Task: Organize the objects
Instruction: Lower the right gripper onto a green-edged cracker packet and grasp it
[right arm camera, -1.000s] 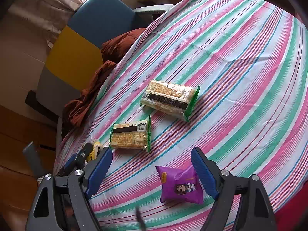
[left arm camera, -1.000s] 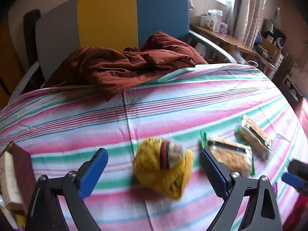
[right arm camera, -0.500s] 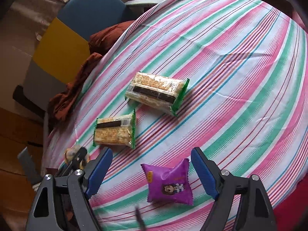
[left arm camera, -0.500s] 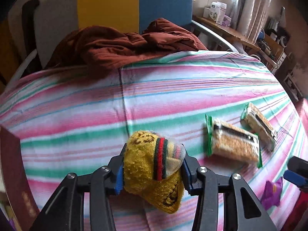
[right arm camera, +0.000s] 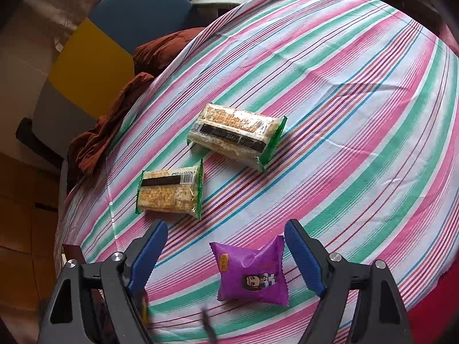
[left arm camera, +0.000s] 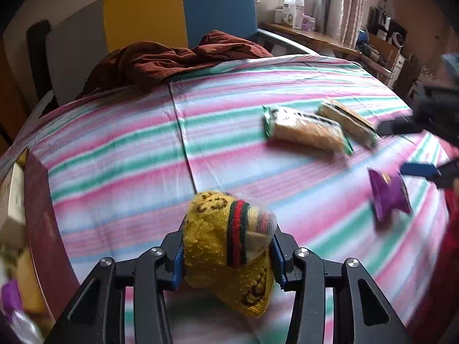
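Observation:
My left gripper (left arm camera: pixel 228 253) is shut on a yellow knitted pouch (left arm camera: pixel 226 246) with a red and green band, held just above the striped tablecloth (left arm camera: pixel 114 154). My right gripper (right arm camera: pixel 226 255) is open, its blue pads on either side of a purple snack packet (right arm camera: pixel 252 275) that lies on the cloth; they are apart from it. The packet also shows in the left wrist view (left arm camera: pixel 387 197). Two green-edged cracker packs (right arm camera: pixel 169 190) (right arm camera: pixel 236 136) lie further out on the cloth, and show in the left wrist view too (left arm camera: pixel 307 133) (left arm camera: pixel 347 121).
A dark red garment (left arm camera: pixel 172 57) lies at the table's far edge against a grey, yellow and blue chair (left arm camera: pixel 160 20). A dark red box (left arm camera: pixel 43 229) with items sits at the table's left edge. A cluttered shelf (left arm camera: pixel 312 34) stands behind.
My left gripper closed on the yellow pouch and has lifted and carried it. My right gripper moved in over the purple packet, still open.

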Motion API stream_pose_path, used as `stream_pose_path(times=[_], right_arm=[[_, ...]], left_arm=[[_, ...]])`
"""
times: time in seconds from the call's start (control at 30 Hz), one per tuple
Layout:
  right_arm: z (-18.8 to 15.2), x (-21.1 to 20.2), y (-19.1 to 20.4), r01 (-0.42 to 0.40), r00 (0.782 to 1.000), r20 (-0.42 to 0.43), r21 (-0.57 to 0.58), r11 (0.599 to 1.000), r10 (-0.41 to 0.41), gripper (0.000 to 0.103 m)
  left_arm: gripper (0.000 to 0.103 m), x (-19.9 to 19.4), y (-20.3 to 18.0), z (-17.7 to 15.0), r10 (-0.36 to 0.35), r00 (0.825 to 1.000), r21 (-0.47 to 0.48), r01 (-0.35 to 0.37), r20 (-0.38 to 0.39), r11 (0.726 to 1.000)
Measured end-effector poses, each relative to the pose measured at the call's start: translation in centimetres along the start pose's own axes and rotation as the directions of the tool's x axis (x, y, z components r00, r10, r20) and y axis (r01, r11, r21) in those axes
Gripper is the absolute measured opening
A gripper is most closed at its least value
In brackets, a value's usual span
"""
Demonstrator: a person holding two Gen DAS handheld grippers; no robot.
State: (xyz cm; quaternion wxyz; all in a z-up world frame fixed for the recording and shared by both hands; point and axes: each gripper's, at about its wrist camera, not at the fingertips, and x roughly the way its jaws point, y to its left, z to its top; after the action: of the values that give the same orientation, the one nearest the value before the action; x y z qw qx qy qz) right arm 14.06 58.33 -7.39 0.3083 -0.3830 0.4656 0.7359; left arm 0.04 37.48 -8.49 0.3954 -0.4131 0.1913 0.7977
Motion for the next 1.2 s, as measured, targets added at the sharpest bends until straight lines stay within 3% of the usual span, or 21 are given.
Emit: stream_pose_path(times=[0.27, 0.73, 1.03, 1.2], right_arm=[[-0.4, 0.7, 0.3, 0.054, 0.998, -0.032, -0.019, 0.998, -0.055, 0.085], [-1.9, 3.0, 2.4, 0.183, 0.974, -0.105, -0.164, 0.969, -0.202, 0.085], [-2.6, 3.3, 3.4, 0.253, 0.957, -0.084, -0.236, 0.938, -0.279, 0.085], [-2.3, 1.9, 4.0, 0.272, 0.96, 0.008, -0.264, 0.925, -0.28, 0.085]], left_arm=[[0.047, -2.4, -0.7, -4.2, -0.034, 0.997, 0.044, 0.031, 0.066, 0.999], [0.048, -2.7, 0.1, -5.3, -0.061, 0.991, 0.051, 0.055, 0.123, 0.997], [0.049, -2.6, 0.7, -5.4, -0.098, 0.987, 0.035, 0.094, 0.13, 0.995], [0.049, -2.6, 0.8, -5.4, -0.098, 0.986, 0.034, 0.095, 0.131, 0.995]])
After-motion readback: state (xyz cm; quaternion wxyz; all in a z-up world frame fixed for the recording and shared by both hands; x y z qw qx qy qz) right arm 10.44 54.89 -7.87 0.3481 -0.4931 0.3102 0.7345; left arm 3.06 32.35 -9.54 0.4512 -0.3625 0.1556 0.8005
